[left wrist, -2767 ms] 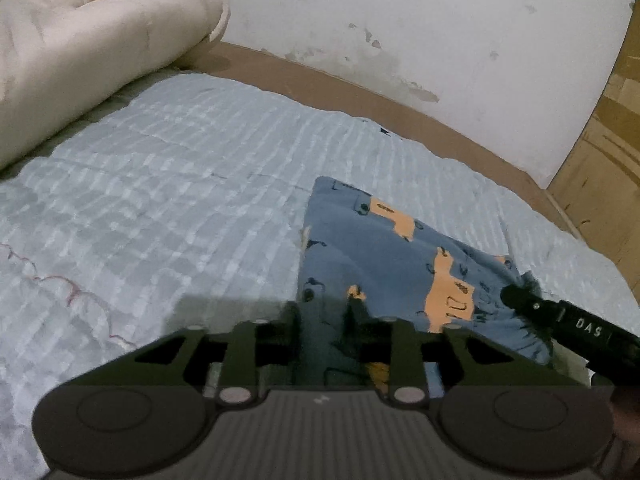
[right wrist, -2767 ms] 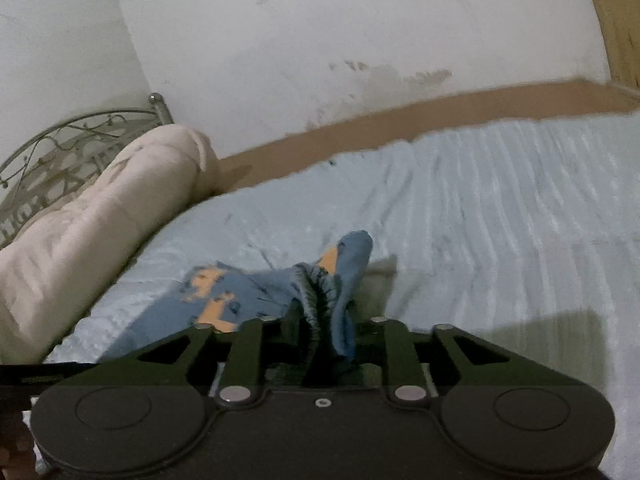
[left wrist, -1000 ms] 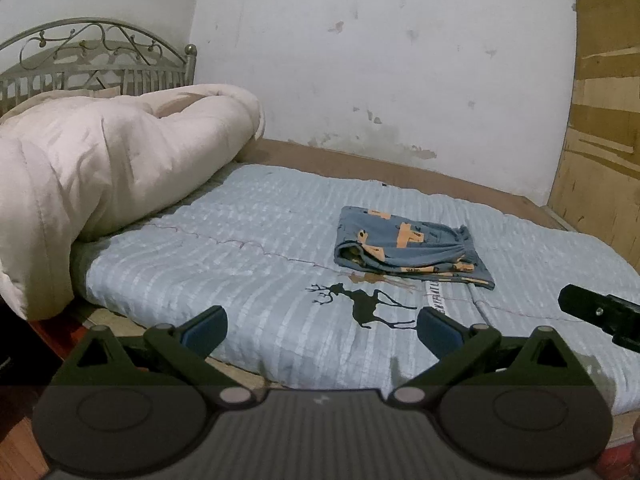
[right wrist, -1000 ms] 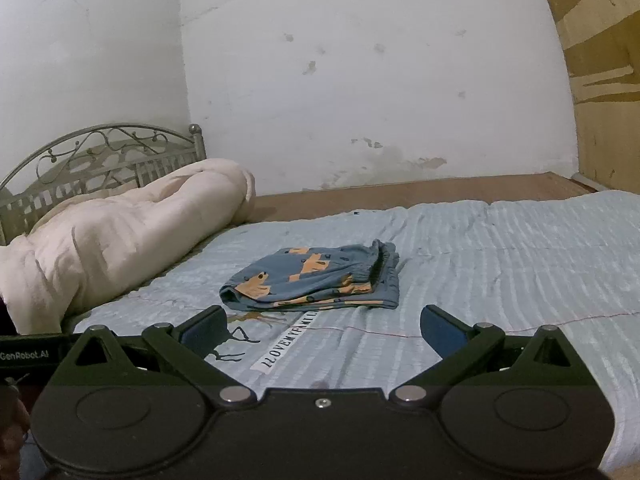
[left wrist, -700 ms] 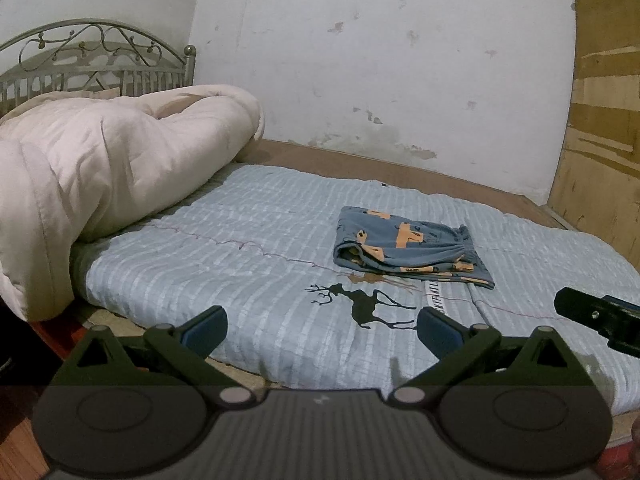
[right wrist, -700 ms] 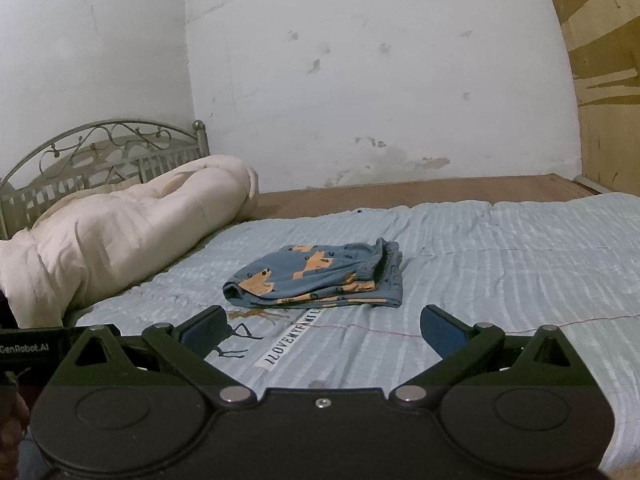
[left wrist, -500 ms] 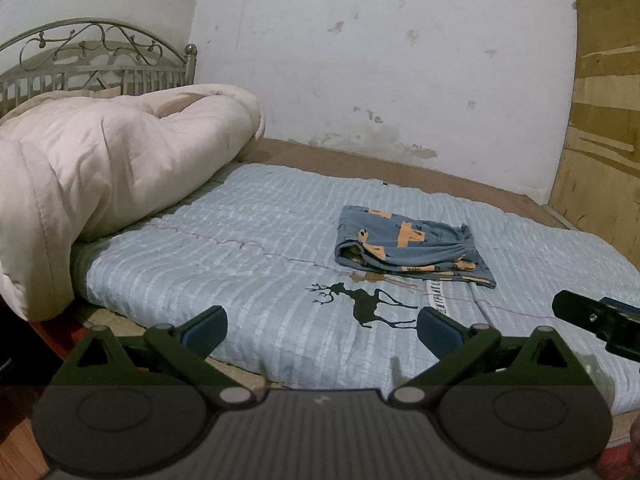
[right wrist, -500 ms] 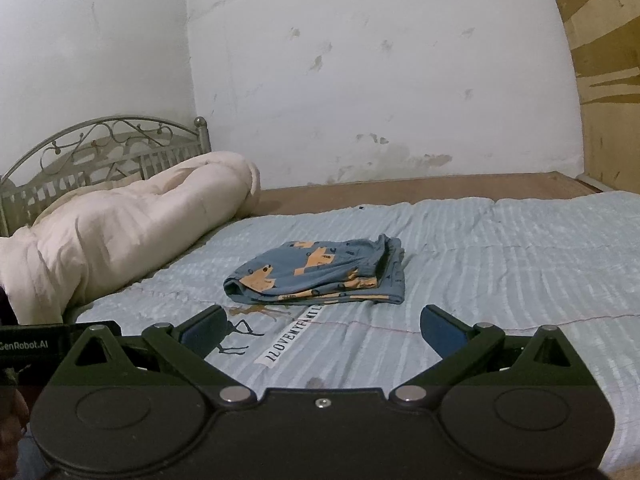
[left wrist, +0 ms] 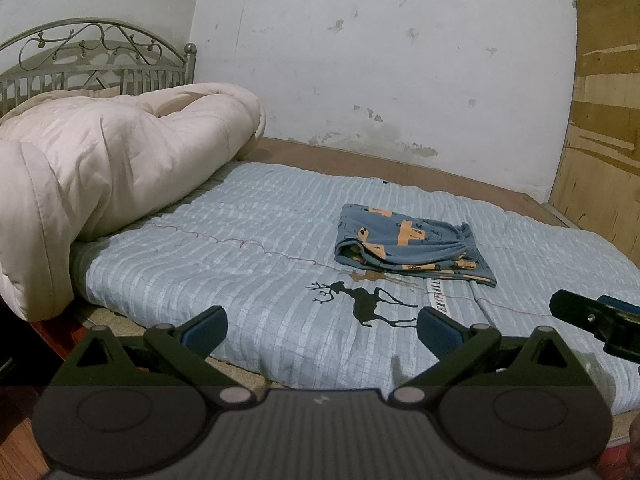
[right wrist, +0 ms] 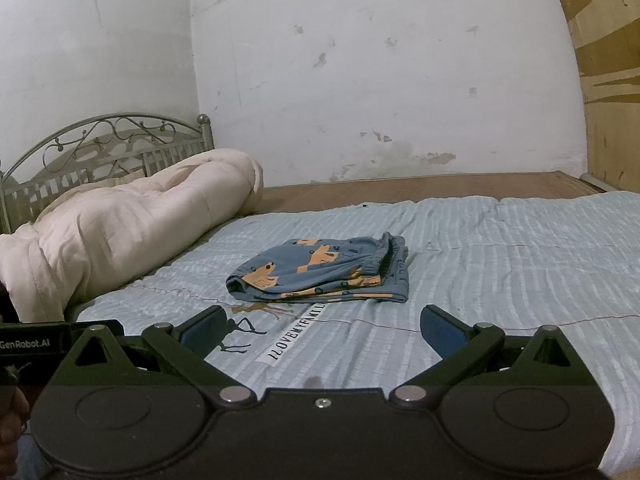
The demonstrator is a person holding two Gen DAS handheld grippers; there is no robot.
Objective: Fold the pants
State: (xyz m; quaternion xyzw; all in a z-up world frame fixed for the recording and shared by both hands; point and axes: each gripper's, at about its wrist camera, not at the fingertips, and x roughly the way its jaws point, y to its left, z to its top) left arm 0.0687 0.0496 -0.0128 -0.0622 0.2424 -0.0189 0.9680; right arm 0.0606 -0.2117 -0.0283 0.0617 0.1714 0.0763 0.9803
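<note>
From the left wrist view, the left gripper [left wrist: 322, 330] stood wide apart and held nothing, its blue pads [left wrist: 204, 330] spread over the near edge of the bed. The pants [left wrist: 412, 246] lay ahead of it and to its right, well apart, folded into a flat blue packet on the pale striped bedcover [left wrist: 240, 256], just beyond the printed deer [left wrist: 366, 300]. The right gripper's body [left wrist: 600, 320] showed low at the right edge of this view. A rolled quilt [left wrist: 112, 176] lay far to the left against the metal headboard [left wrist: 96, 60].

From the right wrist view, the right gripper [right wrist: 322, 330] was likewise spread wide and empty. The pants [right wrist: 324, 274] sat straight ahead of it, slightly to its left, well clear of the fingertips, with the gathered waistband [right wrist: 382, 258] turned toward the right side of the packet. The layers looked stacked, though the lower edge [right wrist: 360, 296] stuck out a little past the top fold.

By this look the folding seemed finished, and the step in hand was probably backing off. To do it well, both tools should stay spread and draw straight back, away from the cloth, without dragging the bedcover, since a tug on it could shift the stack. If neatness mattered, one light press on the protruding lower edge might square it.
</note>
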